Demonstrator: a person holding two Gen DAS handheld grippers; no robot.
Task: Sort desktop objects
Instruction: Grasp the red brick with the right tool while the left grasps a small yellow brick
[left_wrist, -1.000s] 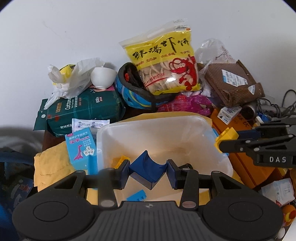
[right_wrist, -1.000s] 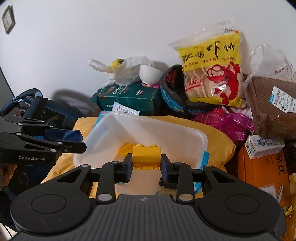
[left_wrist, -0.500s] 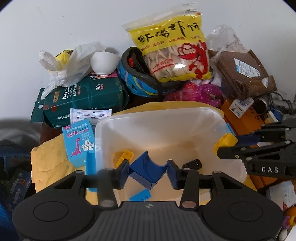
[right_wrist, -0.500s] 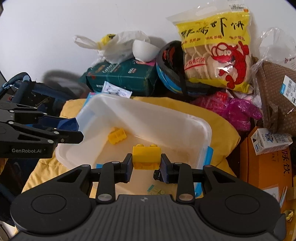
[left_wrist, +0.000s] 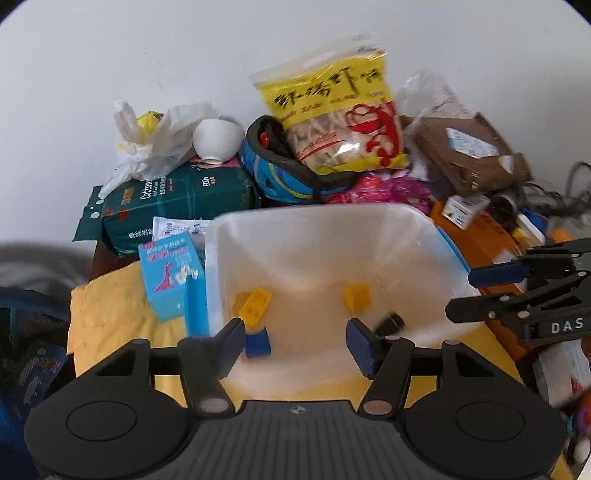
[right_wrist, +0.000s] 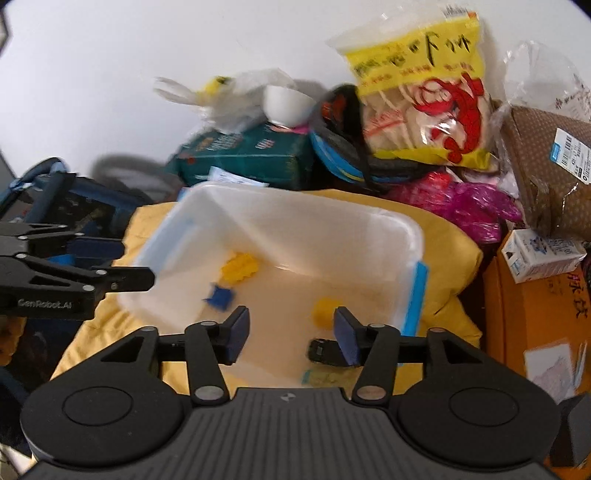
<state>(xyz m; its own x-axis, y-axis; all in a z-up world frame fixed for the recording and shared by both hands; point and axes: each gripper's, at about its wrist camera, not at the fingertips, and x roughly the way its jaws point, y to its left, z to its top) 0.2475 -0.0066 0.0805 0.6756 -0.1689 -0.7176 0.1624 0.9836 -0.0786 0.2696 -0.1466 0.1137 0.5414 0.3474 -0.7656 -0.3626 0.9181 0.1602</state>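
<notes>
A translucent white bin (left_wrist: 321, 229) (right_wrist: 369, 221) sits on a yellow cloth (left_wrist: 110, 306). Inside lie a yellow brick (left_wrist: 255, 302) (right_wrist: 240, 266), a second yellow brick (left_wrist: 356, 295) (right_wrist: 325, 312), a blue brick (left_wrist: 258, 341) (right_wrist: 219, 297) and a small black piece (left_wrist: 389, 323) (right_wrist: 325, 350). My left gripper (left_wrist: 295, 341) is open and empty over the bin's near edge. My right gripper (right_wrist: 290, 332) is open and empty over the bin's near right corner; it also shows at the right of the left wrist view (left_wrist: 498, 291).
Behind the bin are a green tissue pack (left_wrist: 177, 206), a white bowl (left_wrist: 216, 140), a blue helmet (left_wrist: 280, 173), a yellow snack bag (left_wrist: 332, 114), pink wrapping (left_wrist: 384, 188) and a brown parcel (left_wrist: 469, 155). A light blue card box (left_wrist: 170, 273) stands left; an orange box (right_wrist: 535, 314) lies right.
Both grippers opened. The left let go of the dark blue piece and the right let go of the yellow brick, which now lies in the bin. The views are motion-blurred.
</notes>
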